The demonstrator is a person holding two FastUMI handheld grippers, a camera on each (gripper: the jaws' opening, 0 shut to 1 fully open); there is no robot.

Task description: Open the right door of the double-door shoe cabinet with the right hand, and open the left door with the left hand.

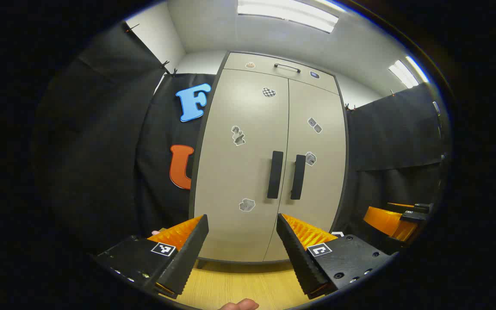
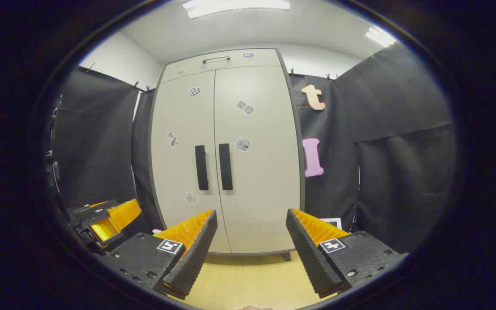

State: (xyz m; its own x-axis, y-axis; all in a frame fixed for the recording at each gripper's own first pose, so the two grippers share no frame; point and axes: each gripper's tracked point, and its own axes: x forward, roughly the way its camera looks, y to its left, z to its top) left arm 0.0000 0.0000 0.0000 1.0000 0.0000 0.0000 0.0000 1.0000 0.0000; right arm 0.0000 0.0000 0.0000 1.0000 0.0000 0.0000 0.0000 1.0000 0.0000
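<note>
**Both doors shut, neither handle reached**

Nothing of the task was done at this moment. The shoe cabinet (image 1: 269, 163) stood straight ahead against the booth's back wall, and both its doors were closed flush, with only a thin seam between them. The left door (image 1: 239, 172) and the right door (image 2: 258, 163) each carried a dark vertical handle beside that seam: the left handle (image 1: 275, 174) and the right handle (image 2: 225, 166) sat close together, just apart.

The left gripper (image 1: 242, 241) was held well back from the cabinet, jaws spread wide and empty, aimed low at the doors. The right gripper (image 2: 251, 237) was likewise wide open, holding nothing, and also well short of the doors. Both openings were left to do, the right one first by the task's order.

Small stickers dotted the door fronts, and a drawer with a metal pull (image 2: 216, 59) ran across the top. The wooden floor (image 2: 248, 280) before the cabinet looked bare, so nothing seemed to block either door's swing.
</note>
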